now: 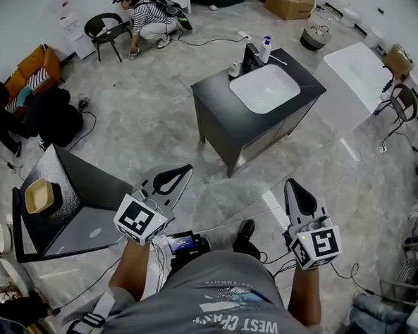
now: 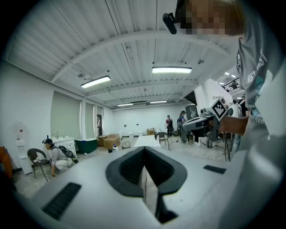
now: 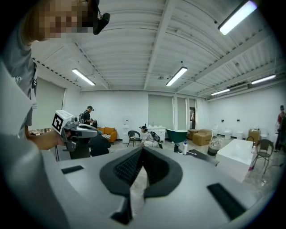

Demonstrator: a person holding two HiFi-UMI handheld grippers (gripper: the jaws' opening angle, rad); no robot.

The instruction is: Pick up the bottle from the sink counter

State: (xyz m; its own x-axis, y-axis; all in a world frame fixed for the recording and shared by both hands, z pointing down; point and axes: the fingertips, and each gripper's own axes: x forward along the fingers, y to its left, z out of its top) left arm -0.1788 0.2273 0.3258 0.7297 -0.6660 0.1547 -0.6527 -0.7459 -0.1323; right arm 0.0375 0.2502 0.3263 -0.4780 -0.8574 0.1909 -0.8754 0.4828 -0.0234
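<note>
The white bottle (image 1: 265, 50) with a blue cap stands upright at the back edge of the dark sink counter (image 1: 213, 103), beside the white basin (image 1: 264, 88). It is several steps ahead of me. The bottle shows small and far in the right gripper view (image 3: 185, 148) and tiny in the left gripper view (image 2: 114, 147). My left gripper (image 1: 184, 170) and right gripper (image 1: 290, 183) are held at waist height over the floor, well short of the counter. In both gripper views (image 2: 144, 150) (image 3: 142, 150) the jaws meet with nothing between them.
A person (image 1: 151, 18) crouches by a chair (image 1: 104, 29) at the back left. A white bathtub (image 1: 356, 69) stands right of the counter. A black stand (image 1: 87, 191) with a wooden bowl (image 1: 40, 196) sits at my left. Cables lie on the floor.
</note>
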